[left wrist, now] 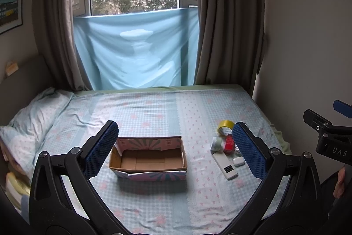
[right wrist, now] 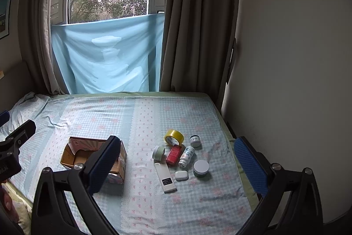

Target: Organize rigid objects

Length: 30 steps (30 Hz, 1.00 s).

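Note:
An open cardboard box (left wrist: pixel 147 160) sits on the bed, empty inside; it also shows in the right wrist view (right wrist: pixel 72 153). To its right lies a cluster: yellow tape roll (right wrist: pixel 174 137), red box (right wrist: pixel 173 154), green jar (right wrist: pixel 158 152), white bottle (right wrist: pixel 186 155), small white jar (right wrist: pixel 195 140), grey-lidded jar (right wrist: pixel 201 168), white case (right wrist: pixel 181 175) and white remote (right wrist: pixel 165 177). My left gripper (left wrist: pixel 176 151) is open and empty above the box. My right gripper (right wrist: pixel 176 166) is open and empty above the cluster.
The bed (right wrist: pixel 143 116) has a checked blue sheet. A crumpled duvet (left wrist: pixel 33 120) lies at the left. A wall (right wrist: pixel 286 80) runs along the bed's right edge. Curtains (right wrist: pixel 198 25) and a window stand behind.

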Each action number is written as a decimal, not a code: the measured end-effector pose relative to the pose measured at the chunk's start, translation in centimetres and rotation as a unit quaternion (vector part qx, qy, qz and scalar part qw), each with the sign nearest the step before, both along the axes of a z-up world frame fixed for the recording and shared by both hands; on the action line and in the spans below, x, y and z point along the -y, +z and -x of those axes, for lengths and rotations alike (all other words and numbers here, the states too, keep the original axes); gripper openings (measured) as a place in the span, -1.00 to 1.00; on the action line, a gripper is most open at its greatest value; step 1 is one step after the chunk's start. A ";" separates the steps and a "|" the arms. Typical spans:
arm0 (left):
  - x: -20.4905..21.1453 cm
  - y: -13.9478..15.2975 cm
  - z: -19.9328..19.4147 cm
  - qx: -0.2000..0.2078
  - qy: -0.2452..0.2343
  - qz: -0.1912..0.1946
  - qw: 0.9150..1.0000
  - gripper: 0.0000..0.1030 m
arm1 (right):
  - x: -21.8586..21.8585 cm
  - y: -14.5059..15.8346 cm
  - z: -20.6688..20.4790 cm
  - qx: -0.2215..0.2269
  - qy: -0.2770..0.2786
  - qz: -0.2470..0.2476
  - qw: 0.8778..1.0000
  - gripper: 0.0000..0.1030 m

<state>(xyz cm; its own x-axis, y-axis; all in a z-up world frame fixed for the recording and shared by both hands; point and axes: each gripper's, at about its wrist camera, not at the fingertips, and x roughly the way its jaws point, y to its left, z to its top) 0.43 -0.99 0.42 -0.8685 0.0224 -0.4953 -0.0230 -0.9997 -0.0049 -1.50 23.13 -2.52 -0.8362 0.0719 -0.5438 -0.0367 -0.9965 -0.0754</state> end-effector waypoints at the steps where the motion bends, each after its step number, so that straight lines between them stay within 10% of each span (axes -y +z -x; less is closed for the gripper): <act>1: 0.0 0.0 0.0 0.000 0.000 0.000 1.000 0.99 | 0.0 0.0 0.0 0.000 0.000 0.000 1.000 1.00; 30: -0.1 0.1 0.5 -0.004 0.005 -0.005 1.000 0.99 | -0.1 0.2 0.0 0.002 -0.003 -0.003 1.000 0.99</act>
